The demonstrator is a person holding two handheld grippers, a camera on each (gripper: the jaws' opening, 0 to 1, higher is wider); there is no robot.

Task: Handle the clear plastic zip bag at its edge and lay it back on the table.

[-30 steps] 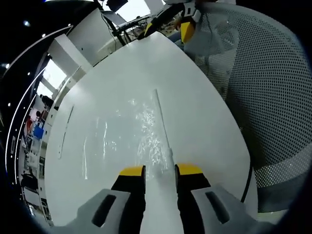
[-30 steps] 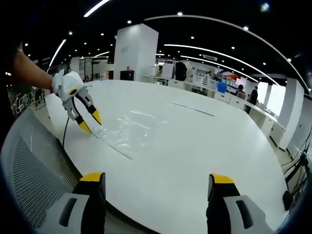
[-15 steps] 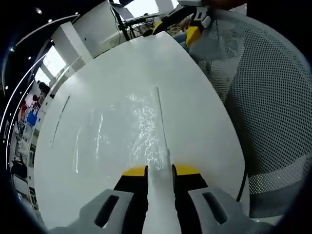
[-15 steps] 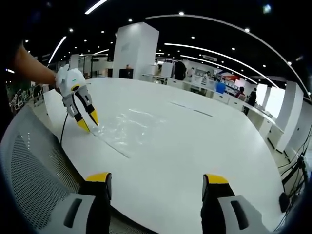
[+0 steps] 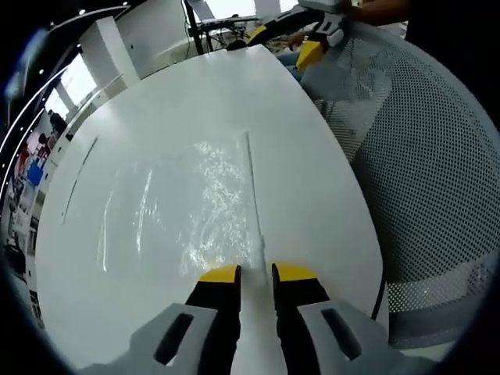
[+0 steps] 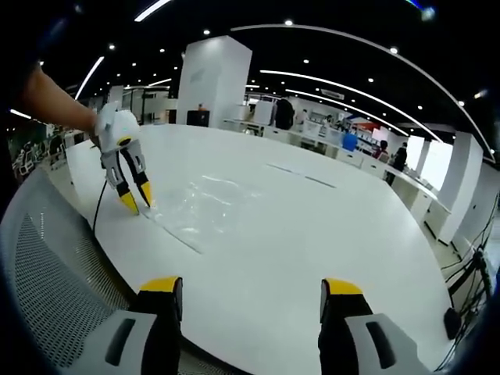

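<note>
Clear plastic zip bag pinched at its near corner on the white counter

Left gripper view: the left claw has its yellow-tipped jaws nearly together, clamped on the near end of the zip bag, right at the zip strip that runs away along the bag's right edge; the rest of the bag lies flat and crinkled on the counter. A grey mesh chair back sits to the right, and the right claw shows at the top. Right gripper view: the right claw hangs with jaws spread wide and nothing between them, above the counter's near edge. Across the counter, the left claw has its tips down on the bag's corner
</note>
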